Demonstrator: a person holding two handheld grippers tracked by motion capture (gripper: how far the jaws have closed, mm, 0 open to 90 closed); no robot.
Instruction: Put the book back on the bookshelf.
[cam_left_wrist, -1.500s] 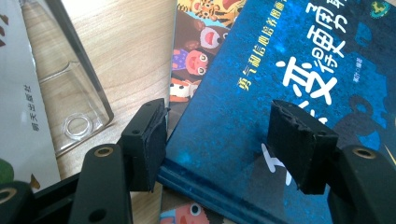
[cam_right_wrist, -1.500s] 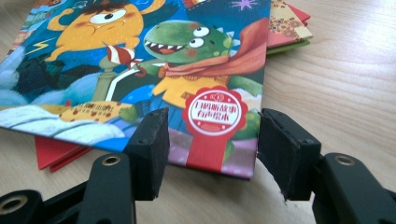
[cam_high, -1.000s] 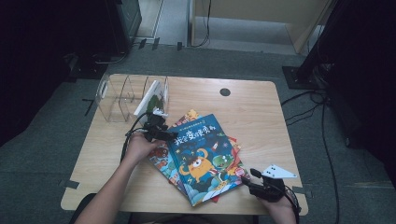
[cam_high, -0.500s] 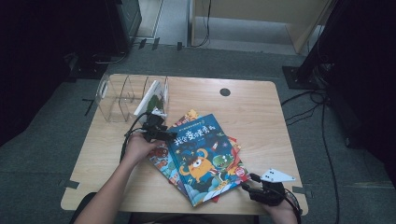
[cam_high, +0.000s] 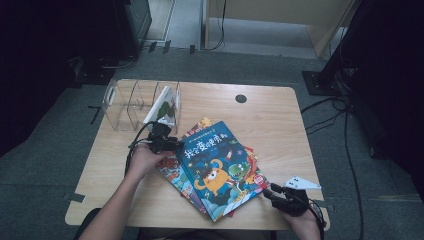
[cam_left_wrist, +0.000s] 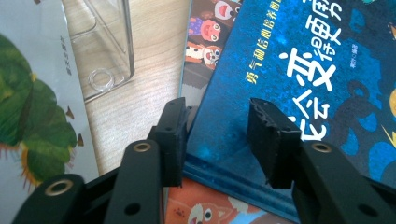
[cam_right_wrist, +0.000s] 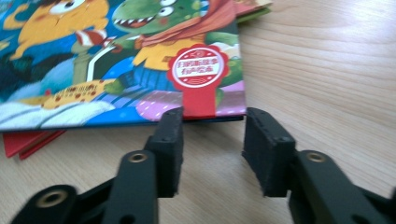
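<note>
A fanned pile of picture books, count unclear, lay mid-worktop (cam_high: 280, 115) under one blue book (cam_high: 220, 167); one more book (cam_high: 164, 106) leaned in the clear rack (cam_high: 125, 102). Left tool (cam_left_wrist: 219, 135) straddled the blue book's upper-left corner, right tool (cam_right_wrist: 212, 147) faced its lower-right corner. Both tools' jaws had just been closing, still apart, clamping nothing; bare worktop right and behind.
</note>
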